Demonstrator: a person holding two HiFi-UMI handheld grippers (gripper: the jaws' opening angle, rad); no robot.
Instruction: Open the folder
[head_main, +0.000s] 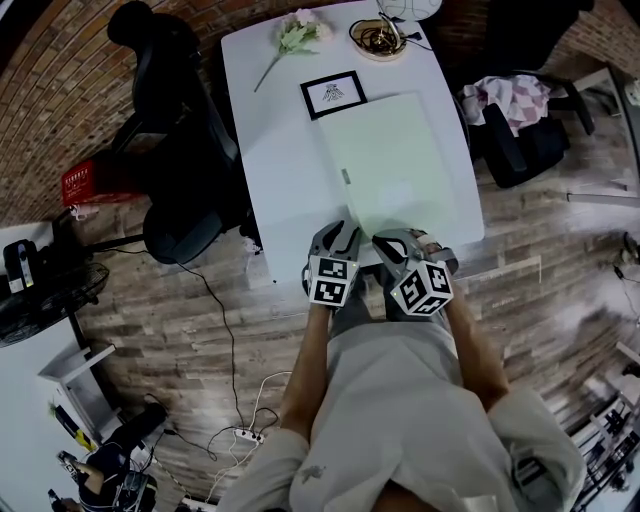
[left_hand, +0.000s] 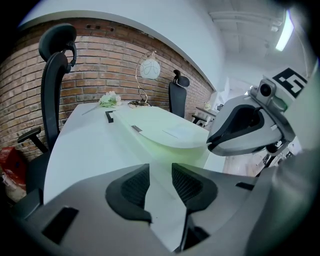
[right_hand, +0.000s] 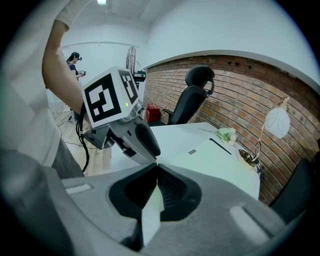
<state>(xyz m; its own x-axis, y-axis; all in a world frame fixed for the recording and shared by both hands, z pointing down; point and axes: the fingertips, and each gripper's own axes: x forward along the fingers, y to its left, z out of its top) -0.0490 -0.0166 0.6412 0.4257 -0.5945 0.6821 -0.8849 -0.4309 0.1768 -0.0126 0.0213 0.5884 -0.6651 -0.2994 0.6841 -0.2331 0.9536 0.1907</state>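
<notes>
A pale green folder (head_main: 395, 160) lies flat on the white table (head_main: 270, 150), with a small tab on its left edge. My right gripper (head_main: 385, 240) is at the folder's near edge. In the right gripper view (right_hand: 157, 172) its jaws are shut on a thin pale sheet, the folder's cover edge (right_hand: 151, 215). My left gripper (head_main: 338, 232) is just left of it at the table's near edge. Its pads (left_hand: 132, 187) stand apart with only table surface showing between them. In the left gripper view the folder's near cover (left_hand: 160, 131) curves up slightly.
A black-framed picture (head_main: 333, 94), a white flower sprig (head_main: 298, 35) and a lamp base (head_main: 378, 40) sit at the table's far end. A black office chair (head_main: 175, 130) stands to the left, and another chair with clothes (head_main: 510, 100) to the right.
</notes>
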